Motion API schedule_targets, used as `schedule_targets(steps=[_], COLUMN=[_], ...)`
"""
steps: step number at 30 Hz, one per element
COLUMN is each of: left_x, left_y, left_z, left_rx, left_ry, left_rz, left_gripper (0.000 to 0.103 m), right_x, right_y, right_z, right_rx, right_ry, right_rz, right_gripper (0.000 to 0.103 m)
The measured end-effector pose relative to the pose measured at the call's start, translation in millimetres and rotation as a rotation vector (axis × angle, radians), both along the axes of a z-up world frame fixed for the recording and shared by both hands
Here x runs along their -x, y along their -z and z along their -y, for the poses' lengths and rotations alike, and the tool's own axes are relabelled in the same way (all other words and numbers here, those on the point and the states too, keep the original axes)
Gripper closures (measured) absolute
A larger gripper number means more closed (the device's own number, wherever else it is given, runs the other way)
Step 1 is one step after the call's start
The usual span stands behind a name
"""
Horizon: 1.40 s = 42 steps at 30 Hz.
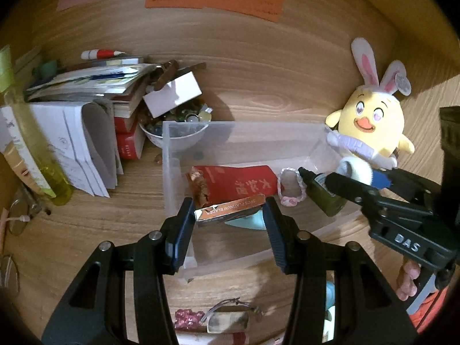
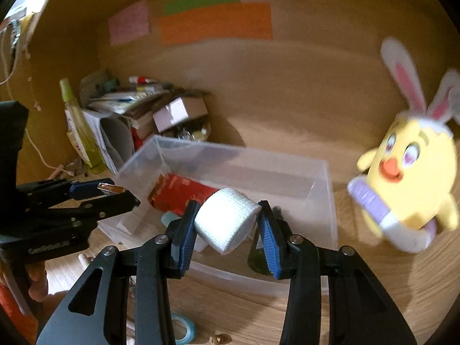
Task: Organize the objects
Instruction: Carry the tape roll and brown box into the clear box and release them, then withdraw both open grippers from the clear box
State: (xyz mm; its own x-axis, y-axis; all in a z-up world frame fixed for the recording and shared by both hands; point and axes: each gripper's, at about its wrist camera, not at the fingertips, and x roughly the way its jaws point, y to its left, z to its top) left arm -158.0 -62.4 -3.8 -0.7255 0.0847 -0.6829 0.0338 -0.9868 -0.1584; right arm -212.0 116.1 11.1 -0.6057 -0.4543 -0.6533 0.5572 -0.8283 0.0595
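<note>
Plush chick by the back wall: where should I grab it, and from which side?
Probably a bunny ear near its base, from the front: the plush chick sits upright against the wooden wall, its round body looks too wide for the jaws, the ears are flat.

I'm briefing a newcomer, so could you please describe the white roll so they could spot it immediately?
Start at the clear plastic bin in the middle of the wooden desk. Over its near edge, the right gripper clamps the white roll. Unlike the flat red packet inside the bin, it is a stubby, textured white cylinder.
</note>
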Motion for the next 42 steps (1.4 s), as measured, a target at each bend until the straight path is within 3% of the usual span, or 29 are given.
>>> schedule_targets(steps=[6,16,18,21,28,33,42], left_x=[10,11,9,5,-9,-27,-57], left_y=[10,12,11,6,-9,-20,-28], left_z=[-8,-10,-10,-8,-8,-11,-18], left_rx=[0.034,0.046,0.043,0.031,0.046,0.081,0.084], left_ry=[0.034,0.055,0.054,0.054,0.038,0.016,0.021], left_rz=[0.014,0.007,0.003,-0.016,-0.059,-0.096,-0.127], left_gripper=[0.055,0.051,0.041,0.036,0.025,0.01,0.007], right_x=[21,23,22,18,5,-11,-45], right_y=[18,28,28,25,9,-5,-15], right_z=[-7,4,7,6,4,-2,-11], right_rx=[0.008,-0.039,-0.063,-0.068,-0.101,-0.091,-0.121], right_ry=[0.037,0.045,0.039,0.053,0.052,0.063,0.063], right_rz=[0.082,0.091,0.086,0.058,-0.007,-0.051,-0.109], right_gripper=[0.065,0.065,0.056,0.036,0.034,0.022,0.021])
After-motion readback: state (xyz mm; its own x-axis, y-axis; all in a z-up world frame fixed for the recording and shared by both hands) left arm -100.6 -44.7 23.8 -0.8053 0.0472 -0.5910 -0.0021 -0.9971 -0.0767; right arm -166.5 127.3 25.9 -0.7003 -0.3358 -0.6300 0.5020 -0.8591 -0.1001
